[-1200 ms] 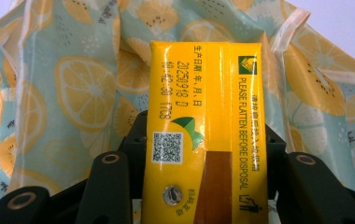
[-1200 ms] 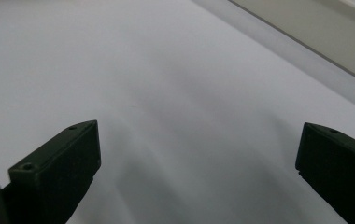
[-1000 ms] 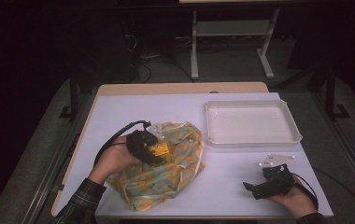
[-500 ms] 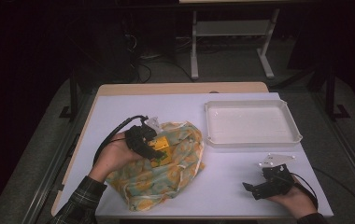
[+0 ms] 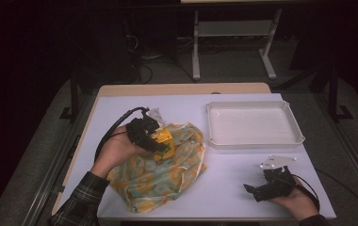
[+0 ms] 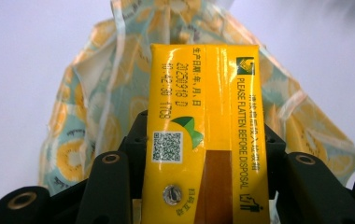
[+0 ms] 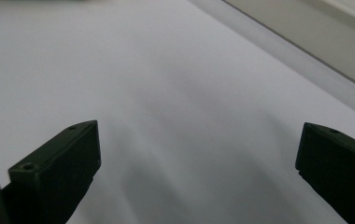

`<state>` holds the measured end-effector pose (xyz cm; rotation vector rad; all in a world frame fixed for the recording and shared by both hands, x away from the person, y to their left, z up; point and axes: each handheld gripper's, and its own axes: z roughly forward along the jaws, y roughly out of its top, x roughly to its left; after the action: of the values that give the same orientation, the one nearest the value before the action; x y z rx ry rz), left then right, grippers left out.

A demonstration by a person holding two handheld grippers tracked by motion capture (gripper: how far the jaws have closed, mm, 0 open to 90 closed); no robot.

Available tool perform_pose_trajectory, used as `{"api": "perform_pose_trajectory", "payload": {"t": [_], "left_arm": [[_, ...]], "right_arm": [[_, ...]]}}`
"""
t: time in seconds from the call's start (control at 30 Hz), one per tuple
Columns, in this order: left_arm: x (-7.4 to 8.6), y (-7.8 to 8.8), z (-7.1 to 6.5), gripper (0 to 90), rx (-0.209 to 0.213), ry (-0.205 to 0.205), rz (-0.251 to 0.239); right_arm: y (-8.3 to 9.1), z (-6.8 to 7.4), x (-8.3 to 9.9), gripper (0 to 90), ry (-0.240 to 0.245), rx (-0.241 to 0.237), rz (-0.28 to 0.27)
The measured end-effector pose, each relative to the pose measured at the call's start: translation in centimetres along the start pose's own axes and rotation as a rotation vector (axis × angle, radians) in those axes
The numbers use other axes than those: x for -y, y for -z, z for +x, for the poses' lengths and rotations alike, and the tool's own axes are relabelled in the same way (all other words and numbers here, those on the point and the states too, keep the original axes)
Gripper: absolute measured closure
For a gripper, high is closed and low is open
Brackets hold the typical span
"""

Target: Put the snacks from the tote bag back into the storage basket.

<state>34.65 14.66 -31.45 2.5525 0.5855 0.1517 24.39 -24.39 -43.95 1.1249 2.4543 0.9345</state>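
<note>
Yellow carton (image 6: pixel 202 126) clamped in left gripper (image 5: pixel 160 143) jaws above patterned cloth (image 5: pixel 167 169); right gripper (image 5: pixel 255 190) jaws wide apart, empty.

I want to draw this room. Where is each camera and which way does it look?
High view: above the person's side, looking down on the table; both forearms and grippers show.
Left gripper view: rides the left gripper, looking along its jaws, which clamp a yellow carton over a patterned cloth.
Right gripper view: rides the right gripper, looking across bare table; its jaws stand open.
Shared: high and left gripper views both show carton and cloth.
</note>
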Motion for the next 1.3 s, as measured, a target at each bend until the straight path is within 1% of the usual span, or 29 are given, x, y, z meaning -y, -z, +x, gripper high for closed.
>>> {"api": "perform_pose_trajectory", "payload": {"t": [0.17,0.23,0.3,0.33,0.4,0.57,0.67,0.7,0.8,1.17,1.3], "left_arm": [[-0.7,0.4,0.1,52.8,-0.010,0.015,-0.024],[-1.0,0.5,0.1,52.8,-0.010,0.003,-0.020],[-1.3,0.6,0.1,52.8,-0.010,0.004,-0.036],[-1.3,0.6,0.1,52.8,-0.010,0.004,-0.036],[-1.8,0.6,0.0,52.8,-0.004,0.003,-0.041],[-2.7,0.4,-0.2,52.8,-0.006,-0.003,-0.052],[-3.1,0.3,-0.2,52.9,-0.009,-0.006,-0.057],[-3.3,0.2,-0.3,52.9,-0.008,-0.002,-0.064],[-3.6,0.1,-0.3,52.9,-0.013,-0.012,-0.060],[-5.6,-0.7,-0.6,52.9,-0.015,0.000,-0.087],[-6.3,-1.0,-0.7,53.0,-0.010,0.002,-0.094]], "right_arm": [[-0.1,0.1,0.0,0.0,0.004,-0.001,-0.005],[-0.1,0.1,0.0,0.0,0.005,-0.002,-0.005],[-0.1,0.1,0.0,0.0,0.005,-0.002,-0.004],[-0.1,0.2,-0.1,0.0,0.000,-0.002,-0.002],[0.0,0.2,-0.1,0.0,0.005,-0.005,-0.005],[-0.1,0.2,-0.1,0.0,0.012,-0.004,-0.006],[-0.1,0.3,-0.2,0.0,0.007,-0.005,-0.007],[-0.1,0.3,-0.2,0.0,0.006,-0.005,-0.008],[-0.1,0.3,-0.2,0.0,0.008,-0.007,-0.012],[-0.1,0.3,-0.3,0.0,0.013,-0.013,-0.013],[-0.1,0.3,-0.3,0.0,0.018,-0.015,-0.016]]}}
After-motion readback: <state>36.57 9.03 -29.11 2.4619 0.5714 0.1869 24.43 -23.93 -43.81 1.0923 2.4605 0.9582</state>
